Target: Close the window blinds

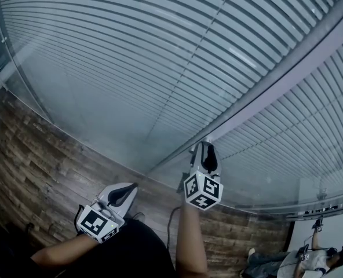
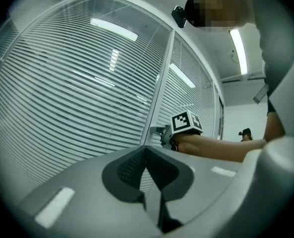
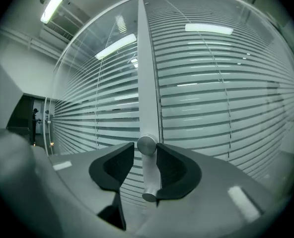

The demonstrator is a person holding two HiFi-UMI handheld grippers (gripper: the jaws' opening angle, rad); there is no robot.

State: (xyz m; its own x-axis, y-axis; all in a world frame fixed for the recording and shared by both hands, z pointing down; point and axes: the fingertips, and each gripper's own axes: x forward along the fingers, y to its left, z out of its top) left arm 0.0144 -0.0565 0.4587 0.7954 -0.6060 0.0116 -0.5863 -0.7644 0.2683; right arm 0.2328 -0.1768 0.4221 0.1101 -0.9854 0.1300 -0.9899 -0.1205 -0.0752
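Metal knob (image 3: 148, 172) juts from the frame (image 3: 148, 73), lengthwise between our right gripper's (image 3: 146, 146) parted jaws, ungripped; our left gripper (image 2: 147, 150), jaws closed empty, hangs farther off.

Two tools, left tool (image 1: 125, 192) and right tool (image 1: 207, 150); two blinds (image 1: 131, 57); one knob (image 3: 146, 145).

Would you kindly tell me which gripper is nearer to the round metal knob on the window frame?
Right. The right gripper has the knob between its jaws; the left gripper sits lower and off to the left, well clear of it.
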